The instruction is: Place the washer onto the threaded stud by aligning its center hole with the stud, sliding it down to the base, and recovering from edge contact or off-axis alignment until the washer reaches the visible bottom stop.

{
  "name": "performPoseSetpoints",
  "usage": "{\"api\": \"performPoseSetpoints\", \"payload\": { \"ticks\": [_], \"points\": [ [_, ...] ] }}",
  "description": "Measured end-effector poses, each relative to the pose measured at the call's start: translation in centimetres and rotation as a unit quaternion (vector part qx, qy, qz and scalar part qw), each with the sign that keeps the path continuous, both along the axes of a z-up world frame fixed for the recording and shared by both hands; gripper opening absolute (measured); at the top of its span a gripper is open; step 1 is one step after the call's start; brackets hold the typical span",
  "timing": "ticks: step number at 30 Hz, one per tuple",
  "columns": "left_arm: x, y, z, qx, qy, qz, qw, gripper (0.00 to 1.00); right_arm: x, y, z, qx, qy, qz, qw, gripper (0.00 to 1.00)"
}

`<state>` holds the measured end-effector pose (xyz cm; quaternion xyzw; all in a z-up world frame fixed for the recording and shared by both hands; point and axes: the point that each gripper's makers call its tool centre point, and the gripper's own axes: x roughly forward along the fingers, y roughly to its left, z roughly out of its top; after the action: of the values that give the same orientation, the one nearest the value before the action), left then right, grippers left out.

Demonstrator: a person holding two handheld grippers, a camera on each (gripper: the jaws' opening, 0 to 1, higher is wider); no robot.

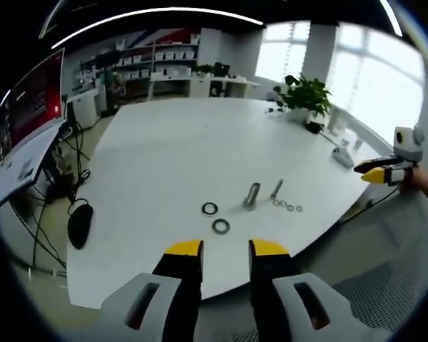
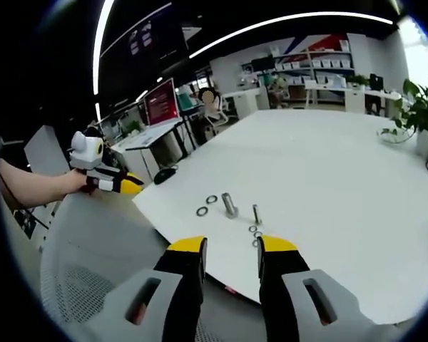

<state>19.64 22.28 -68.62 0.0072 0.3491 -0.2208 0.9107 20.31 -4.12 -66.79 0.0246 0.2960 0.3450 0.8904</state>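
Observation:
On the white table (image 1: 171, 157) stand a thick threaded stud (image 1: 252, 196) and a thinner one (image 1: 277, 188). Two dark washers (image 1: 210, 208) (image 1: 220, 226) lie left of the thick stud; several small washers (image 1: 289, 206) lie in a row by the thin one. My left gripper (image 1: 226, 253) is open and empty, short of the table's near edge. The right gripper (image 1: 374, 173) shows at the right, held by a hand. In the right gripper view my right gripper (image 2: 232, 249) is open and empty, with the thick stud (image 2: 230, 205), washers (image 2: 202, 211) and left gripper (image 2: 118, 184) beyond.
A potted plant (image 1: 307, 96) and small items sit at the table's far end. A monitor (image 1: 36, 96), cables and a black mouse-like object (image 1: 79, 222) are on the left. A mesh chair (image 2: 93, 271) lies below the table edge. Shelves line the back wall.

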Motion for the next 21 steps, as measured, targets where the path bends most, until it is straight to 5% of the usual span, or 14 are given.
{"api": "performPoseSetpoints", "payload": {
  "ticks": [21],
  "points": [
    [0.19,0.14,-0.29,0.014,0.006,-0.001,0.9999,0.24,0.02,-0.08,-0.09,0.001,0.003,-0.001,1.0000,0.30]
  ]
}}
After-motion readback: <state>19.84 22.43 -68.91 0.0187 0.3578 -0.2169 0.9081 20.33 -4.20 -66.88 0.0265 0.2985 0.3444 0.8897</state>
